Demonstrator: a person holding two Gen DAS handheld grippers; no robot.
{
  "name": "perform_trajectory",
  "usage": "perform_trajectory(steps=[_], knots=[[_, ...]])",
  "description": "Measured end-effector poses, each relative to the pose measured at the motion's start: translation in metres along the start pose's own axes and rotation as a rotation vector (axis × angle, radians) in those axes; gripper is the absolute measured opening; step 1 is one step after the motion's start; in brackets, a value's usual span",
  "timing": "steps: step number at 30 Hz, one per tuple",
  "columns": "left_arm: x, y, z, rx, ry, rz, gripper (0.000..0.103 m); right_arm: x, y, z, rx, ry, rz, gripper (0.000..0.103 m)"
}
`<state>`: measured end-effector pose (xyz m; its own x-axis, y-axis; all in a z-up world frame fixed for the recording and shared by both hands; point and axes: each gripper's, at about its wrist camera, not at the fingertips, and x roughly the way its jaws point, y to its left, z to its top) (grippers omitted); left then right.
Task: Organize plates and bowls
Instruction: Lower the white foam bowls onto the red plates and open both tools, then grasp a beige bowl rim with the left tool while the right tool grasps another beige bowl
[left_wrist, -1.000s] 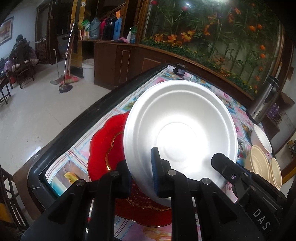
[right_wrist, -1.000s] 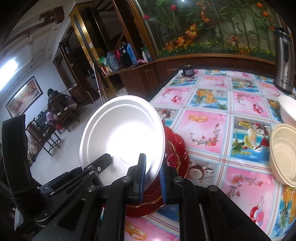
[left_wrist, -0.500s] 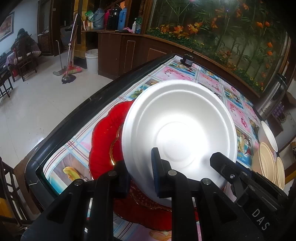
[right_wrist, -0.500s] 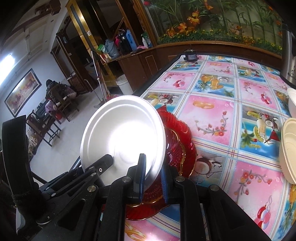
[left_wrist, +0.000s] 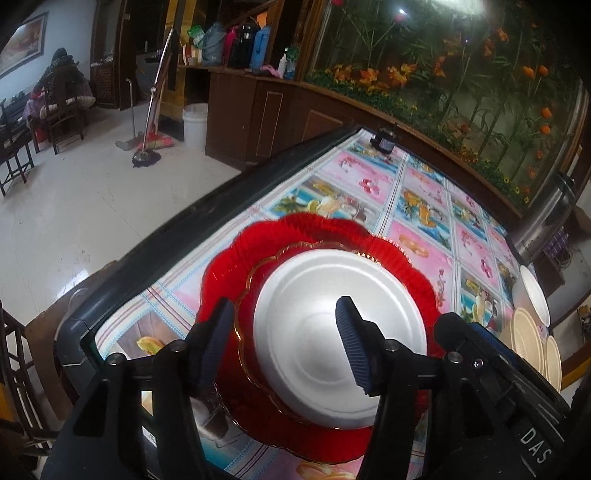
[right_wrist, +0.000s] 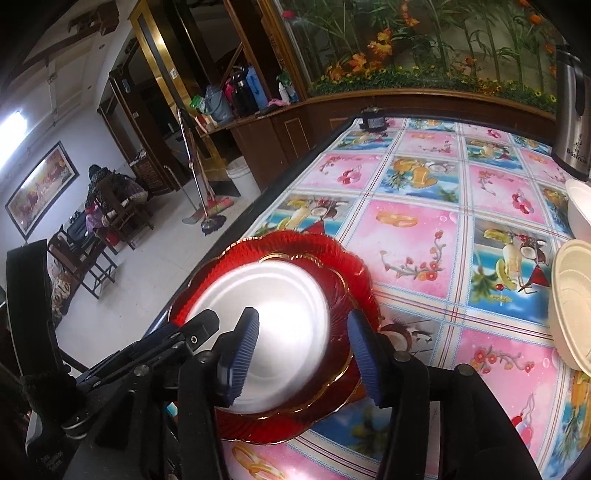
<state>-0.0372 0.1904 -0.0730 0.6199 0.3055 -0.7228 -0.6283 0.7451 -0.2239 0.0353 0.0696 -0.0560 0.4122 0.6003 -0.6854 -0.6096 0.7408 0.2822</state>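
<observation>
Tabletop red plate (left_wrist: 229, 266) bears white plate (left_wrist: 332, 343) between parted fingers (left_wrist: 349, 332).

Bare tablecloth (right_wrist: 413, 236) separates red plate (right_wrist: 347, 273) from cream bowls (right_wrist: 570, 306) (right).

On the counter (right_wrist: 413, 221): one white foam plate (left_wrist: 332, 332) — lying in one red scalloped plate (left_wrist: 295, 236). Toward the right edge, three cream plates (left_wrist: 526, 334) and one white bowl (left_wrist: 533, 295). One steel thermos (right_wrist: 570, 110) stands at the far right corner — one small dark jar (right_wrist: 373, 120) at the far edge.
</observation>
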Motion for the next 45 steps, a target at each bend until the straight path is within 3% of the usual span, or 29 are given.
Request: perform_trajectory(steps=[3,5,6,13,18,32,40,45], knots=[[-0.01,0.0,0.002,-0.018,-0.044,-0.014,0.062,-0.01,-0.006,-0.001,0.032,-0.034,0.005,0.067],[-0.017,-0.001,0.003,-0.029,-0.078,-0.023,0.076,-0.016,-0.011,-0.002,0.055,-0.05,0.018,0.073],[-0.019,-0.002,0.003,-0.033,-0.087,-0.031,0.078,-0.019,-0.016,-0.002,0.076,-0.056,0.024,0.078],[-0.031,-0.035,-0.004,0.042,-0.102,-0.13,0.08,-0.043,-0.056,-0.014,0.224,-0.062,0.107,0.096],[-0.032,-0.067,-0.014,0.151,-0.069,-0.183,0.081,-0.067,-0.097,-0.03,0.333,-0.071,0.14,0.1],[-0.009,-0.17,-0.048,0.321,0.223,-0.394,0.08,-0.147,-0.218,-0.065,0.628,-0.176,0.046,0.102],[0.023,-0.221,-0.053,0.348,0.322,-0.354,0.08,-0.144,-0.27,-0.065,0.76,-0.157,0.06,0.102],[0.038,-0.248,-0.059,0.387,0.334,-0.326,0.08,-0.134,-0.287,-0.057,0.787,-0.142,0.072,0.102]])
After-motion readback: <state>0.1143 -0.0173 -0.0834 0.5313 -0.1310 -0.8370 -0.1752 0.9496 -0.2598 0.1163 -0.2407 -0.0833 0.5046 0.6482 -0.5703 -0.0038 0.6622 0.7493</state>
